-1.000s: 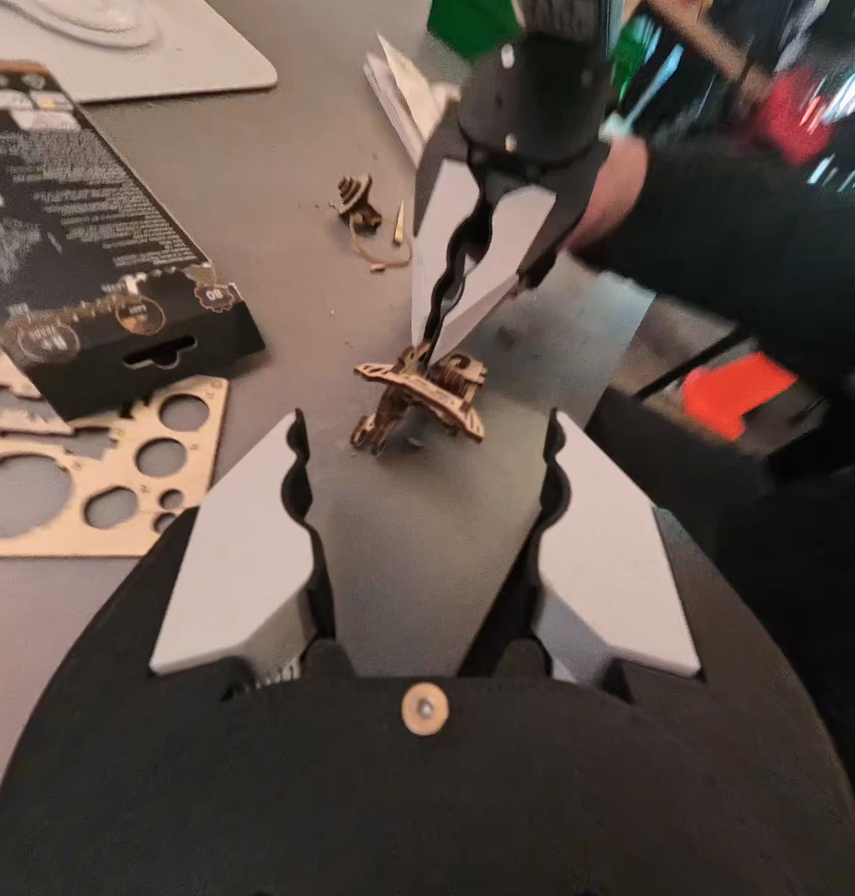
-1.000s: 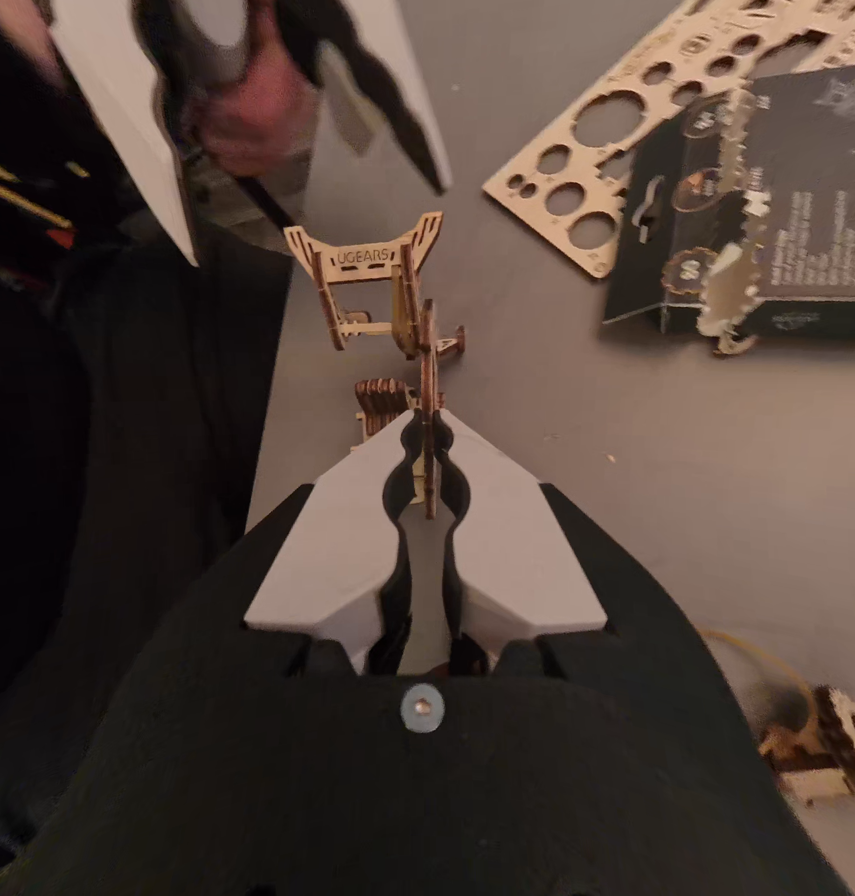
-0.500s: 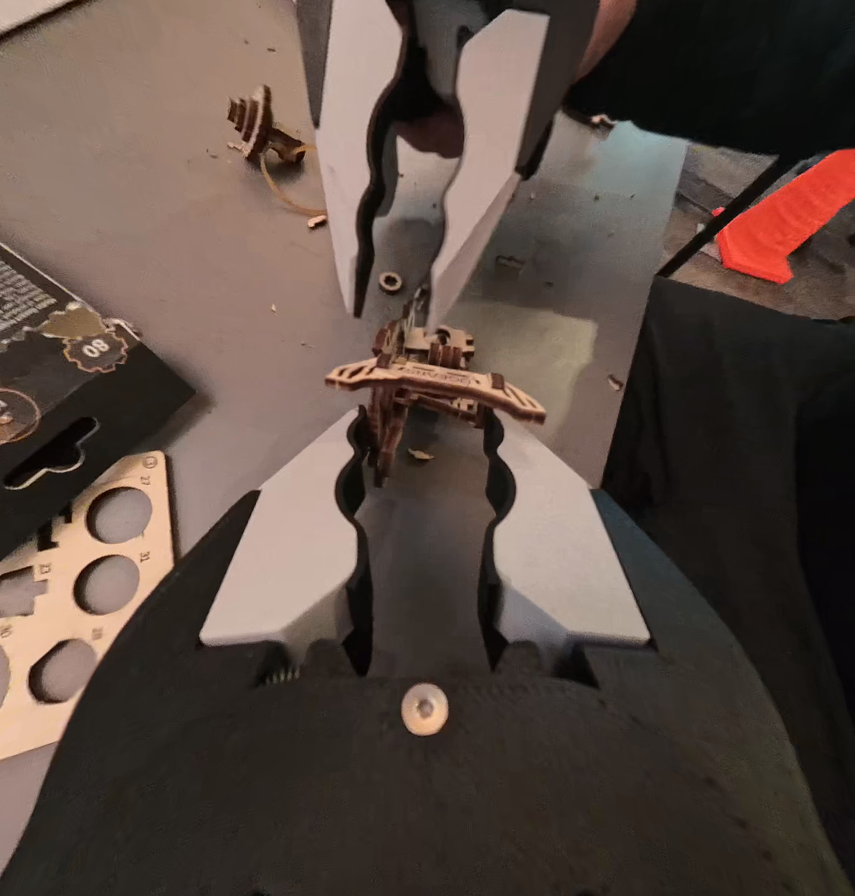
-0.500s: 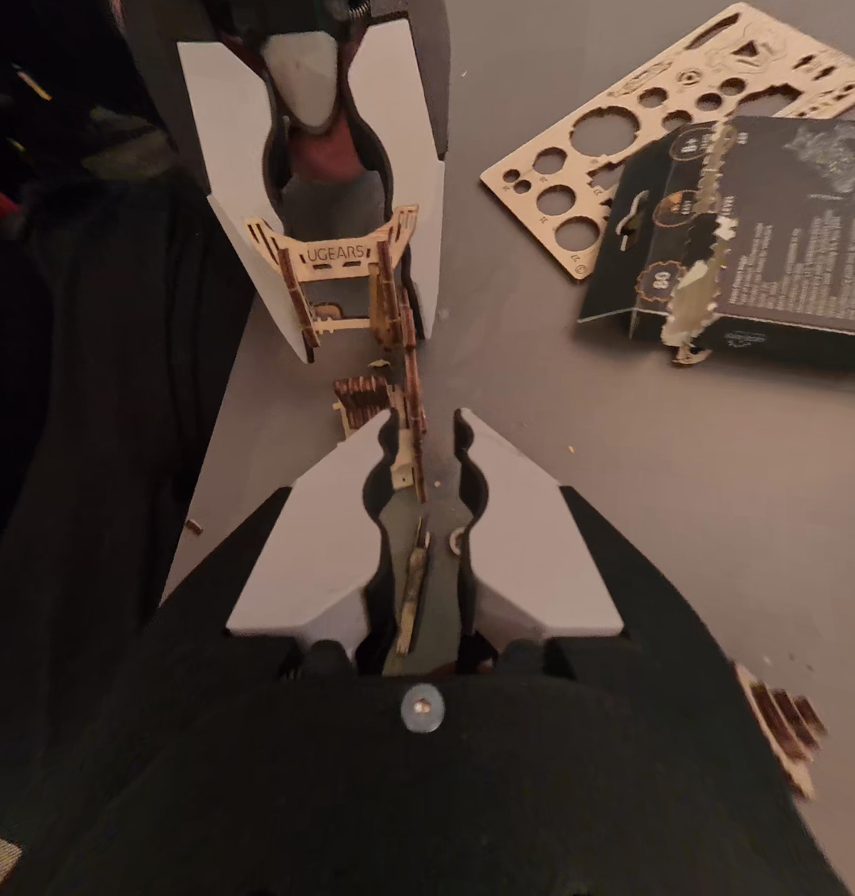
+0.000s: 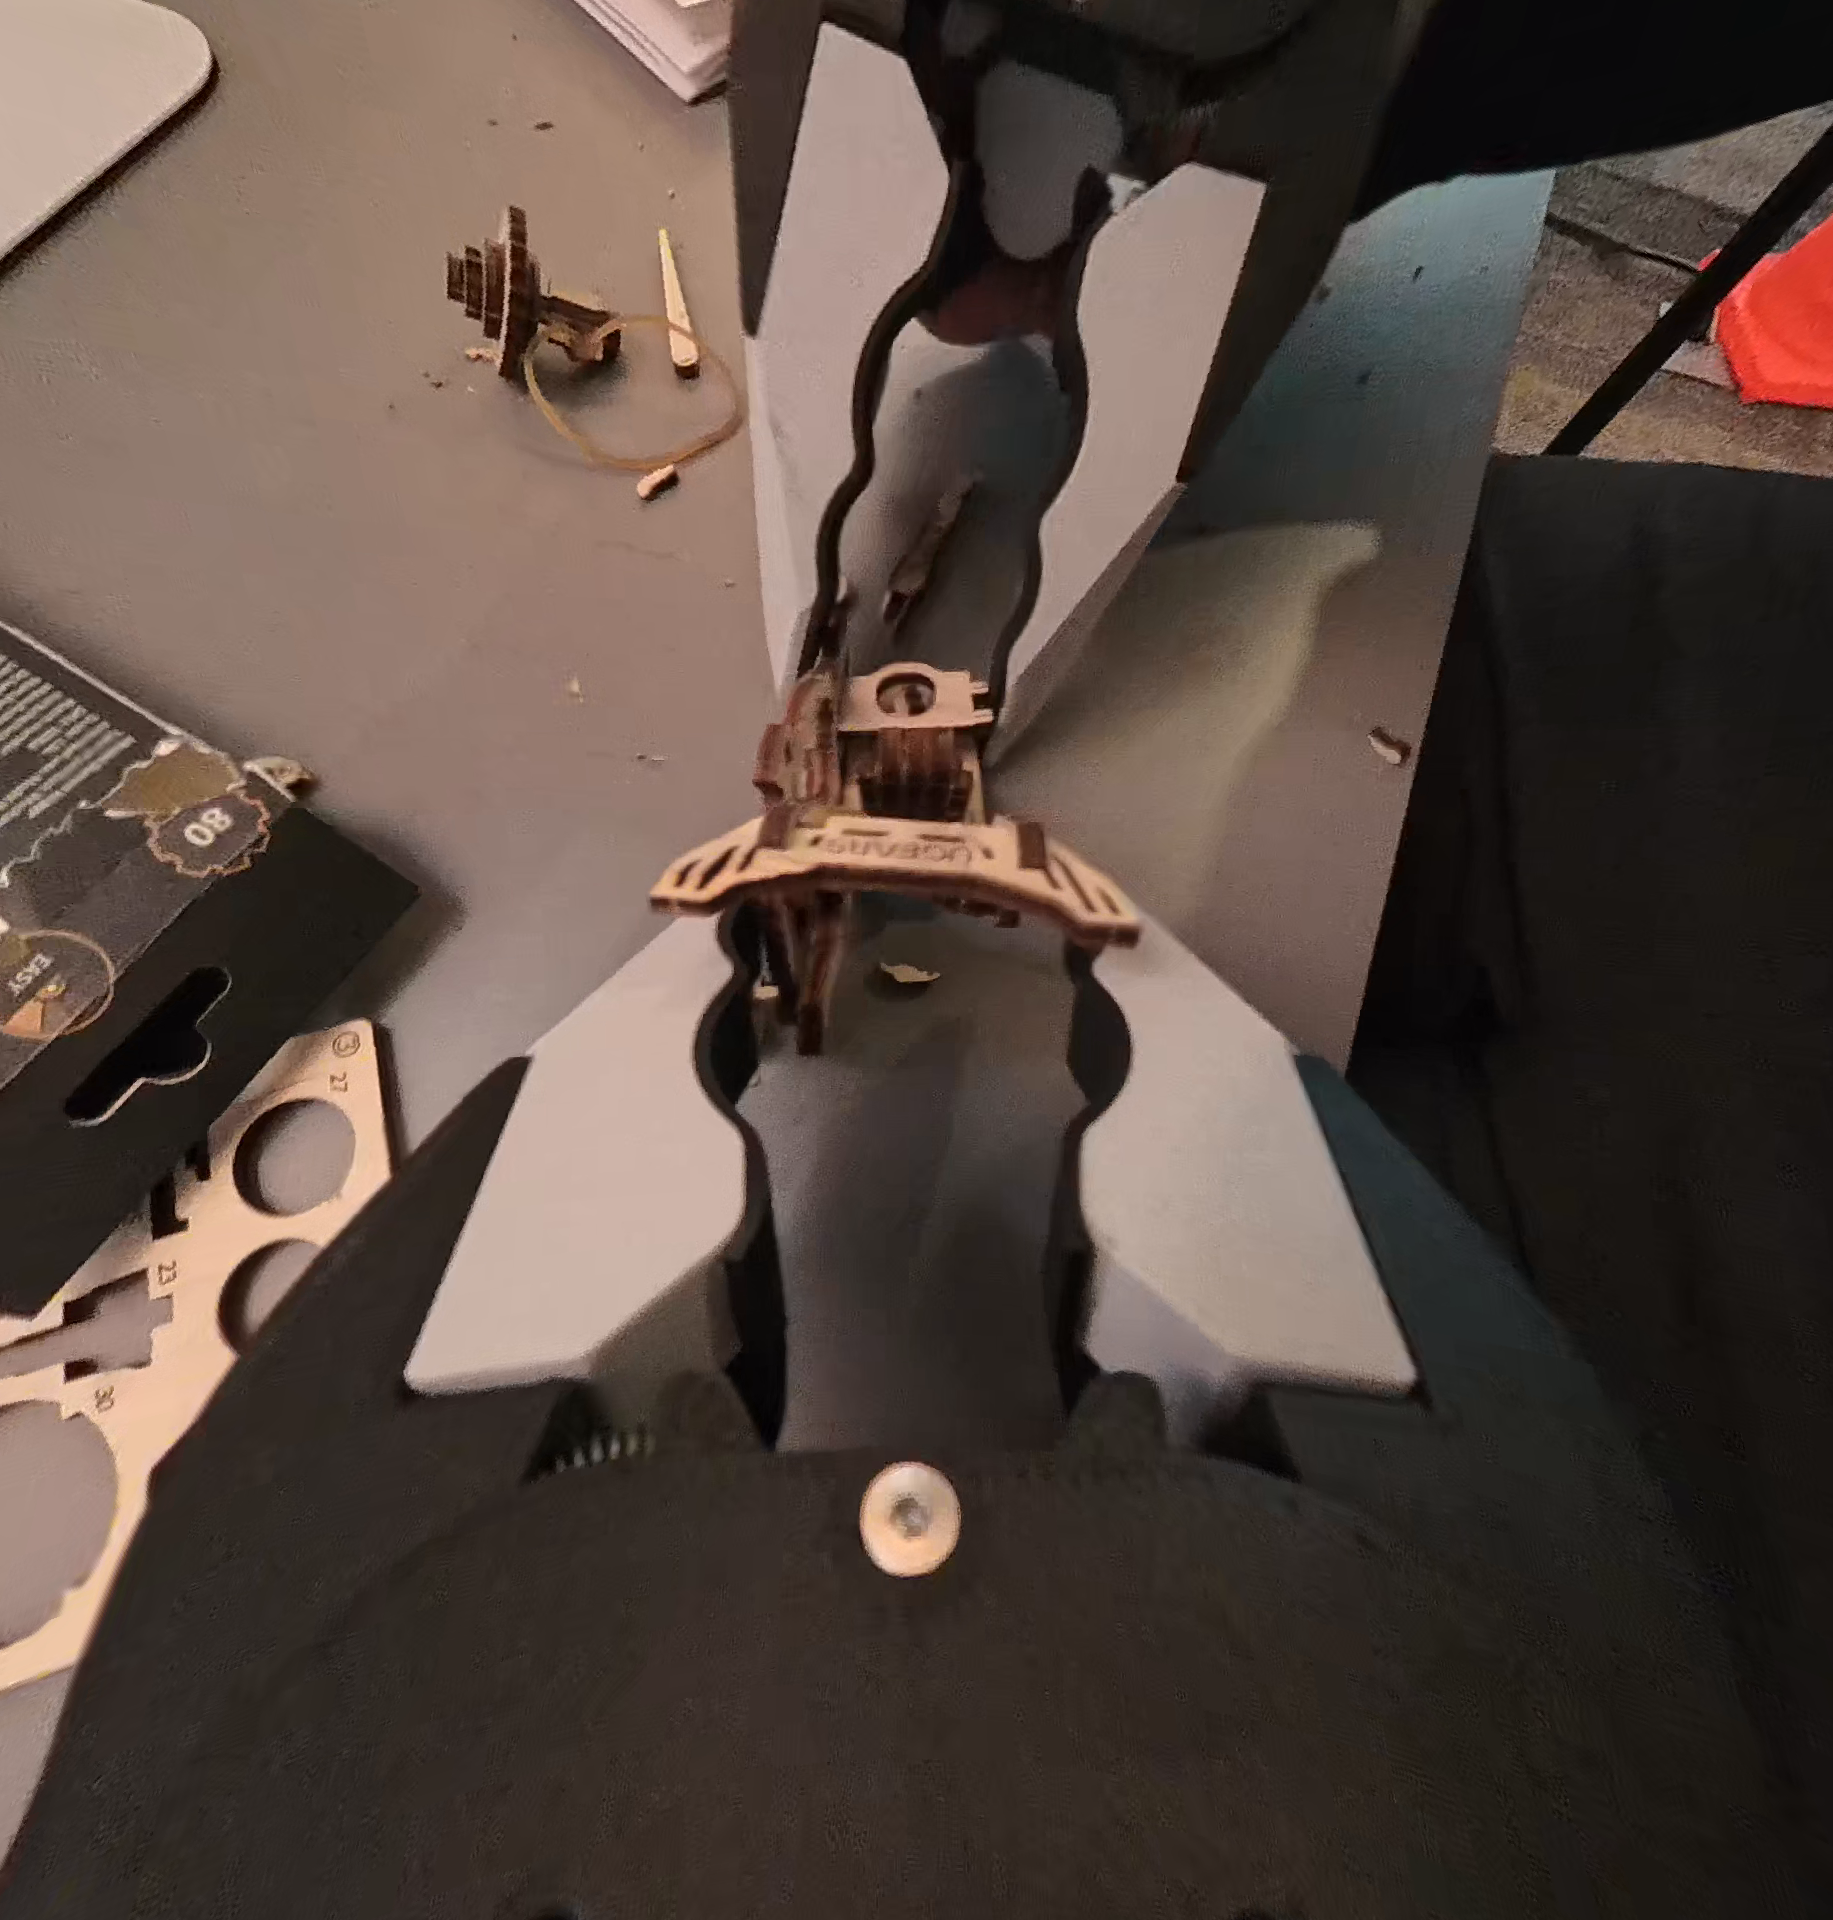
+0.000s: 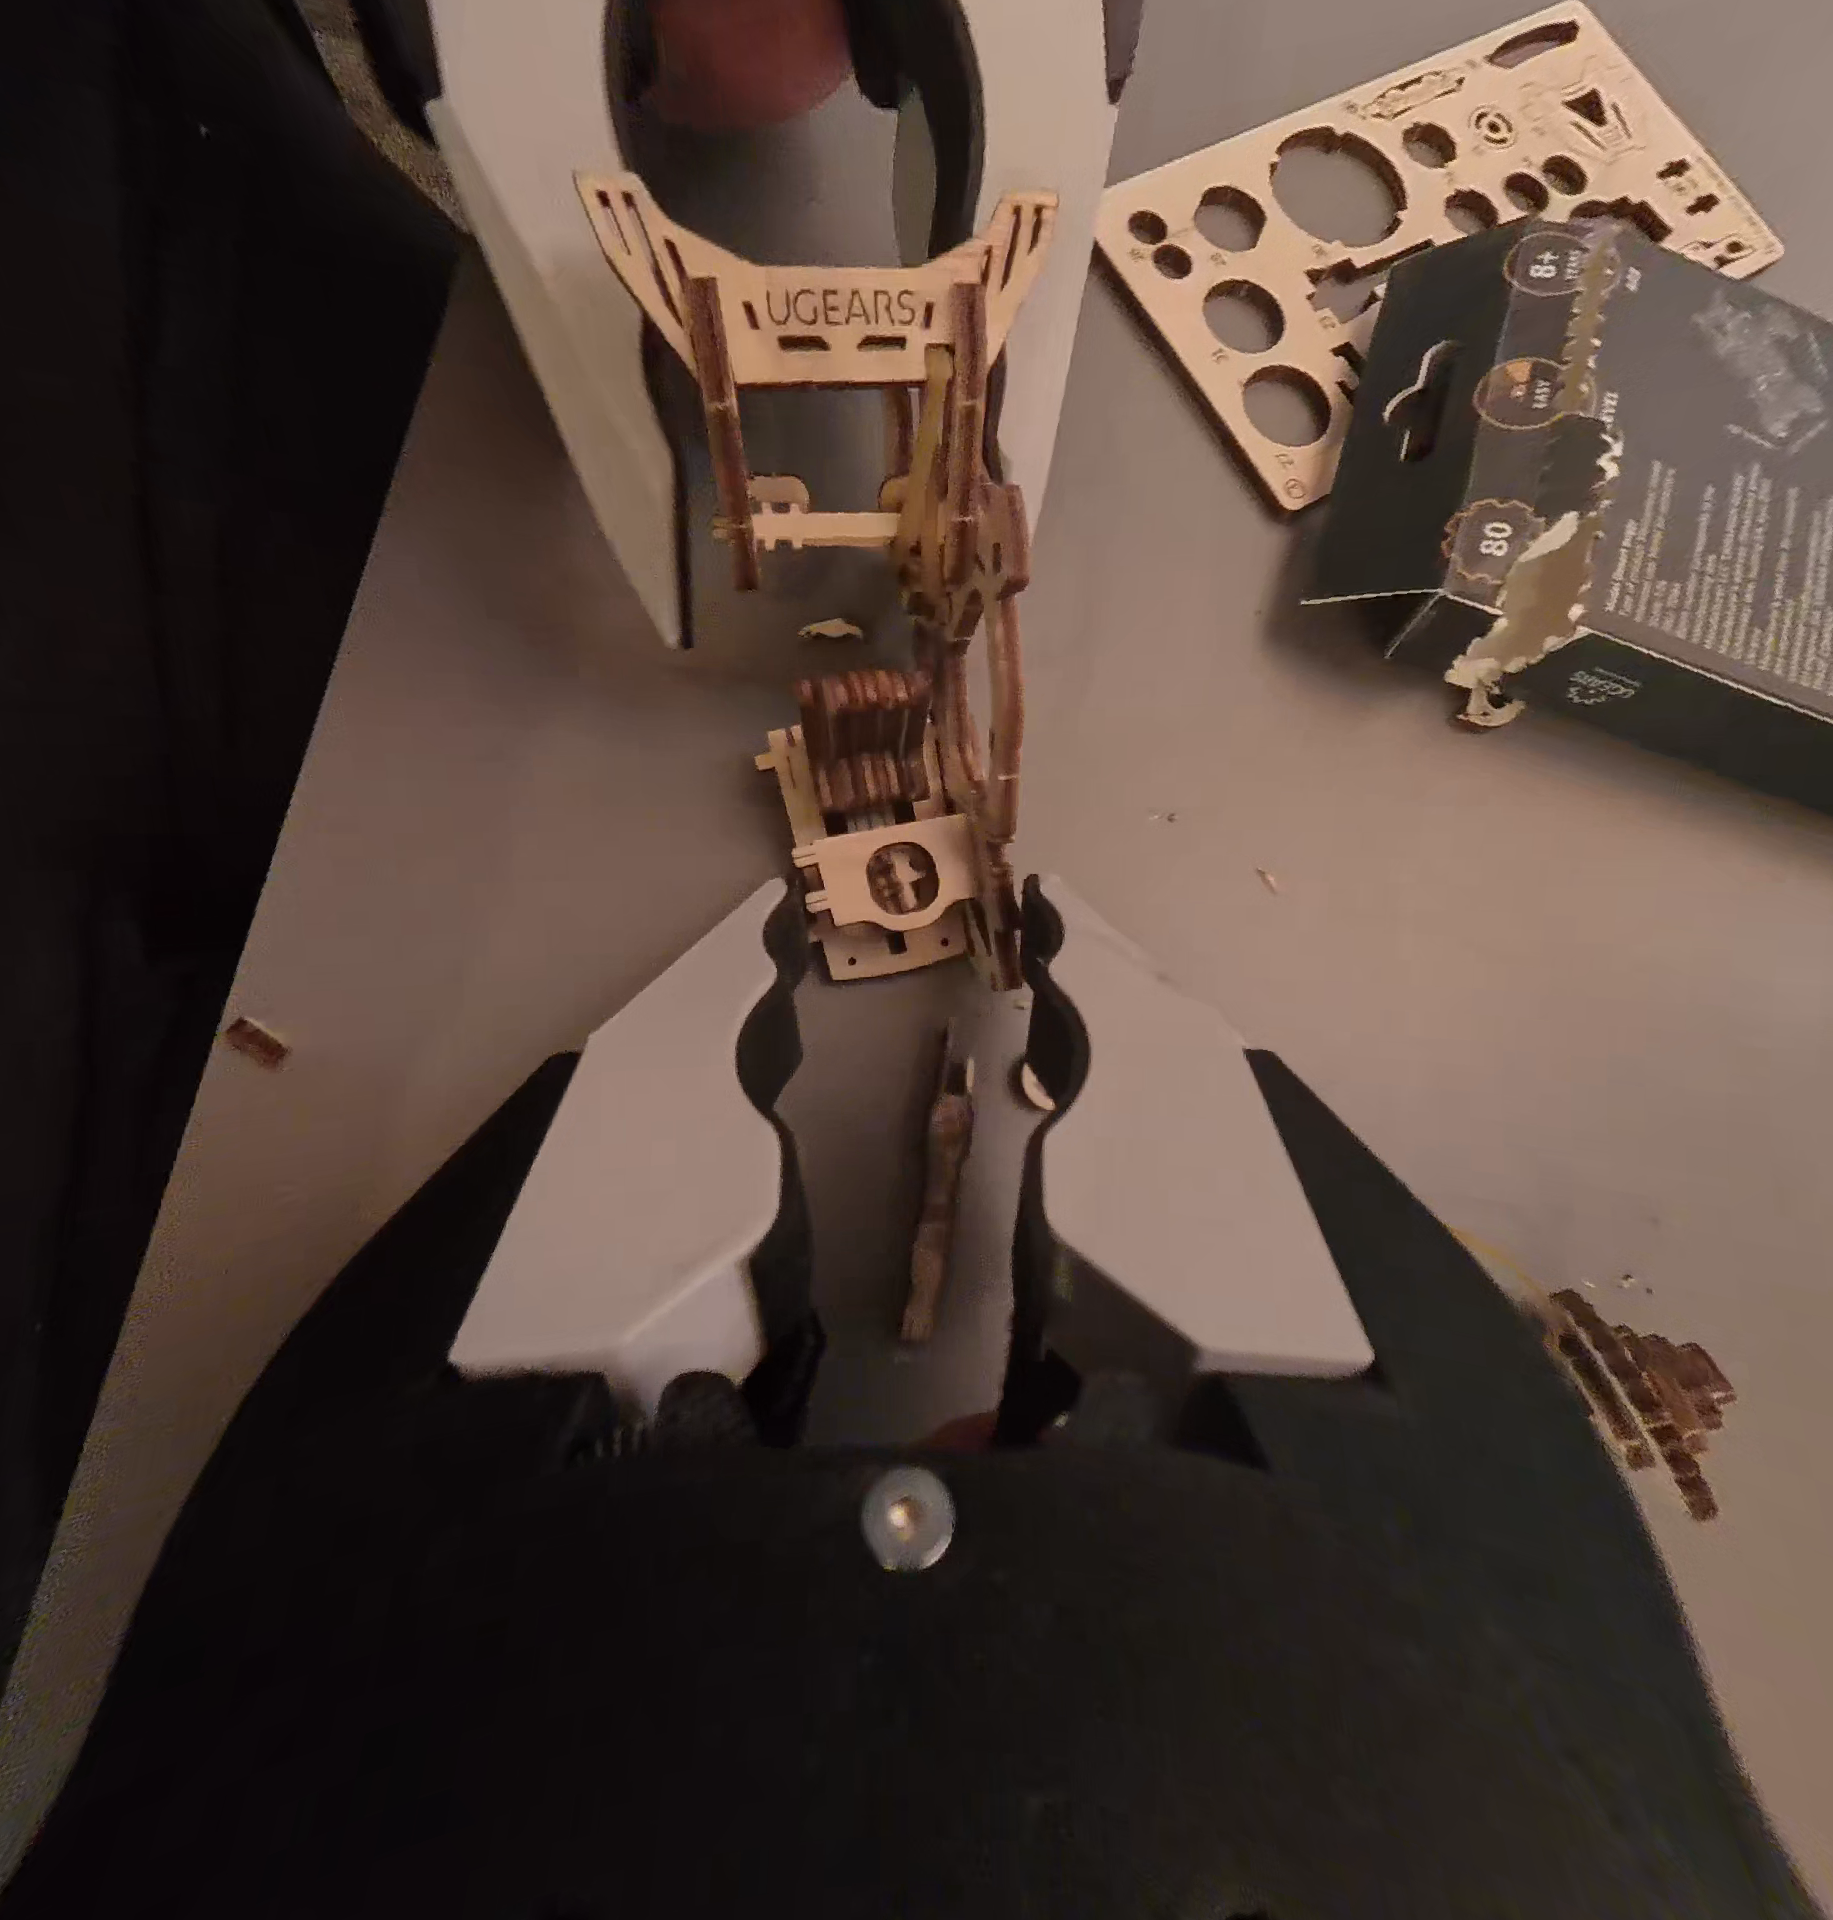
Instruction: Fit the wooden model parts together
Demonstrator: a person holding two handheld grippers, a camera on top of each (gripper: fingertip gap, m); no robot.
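Note:
The wooden model (image 5: pixel 896 862) stands on the grey table near its edge, its curved bumper toward my left gripper. My left gripper (image 5: pixel 899 945) is open, its jaws closely flanking the bumper end of the frame; it also shows in the right wrist view (image 6: pixel 855 577). My right gripper (image 6: pixel 907 899) is open, its jaws flanking the model's other end (image 6: pixel 891 883); it also shows in the left wrist view (image 5: pixel 896 696). A loose thin wooden strip (image 6: pixel 938 1174) lies on the table between the right jaws. A small wooden ring (image 6: pixel 1031 1086) lies beside it.
A black box (image 5: pixel 112 935) and a punched plywood sheet (image 5: pixel 299 1143) lie left of the model. A stacked gear piece with a rubber band (image 5: pixel 517 281) lies farther back. The table edge (image 5: pixel 1411 831) and dark cloth (image 5: pixel 1670 935) are on the right. There is about 5 cm between the tips of the two grippers.
My right gripper opened and let go of the thin strip, which dropped between its jaws. My left gripper moved in around the frame, narrowing from wide open. Both grippers came closer together.

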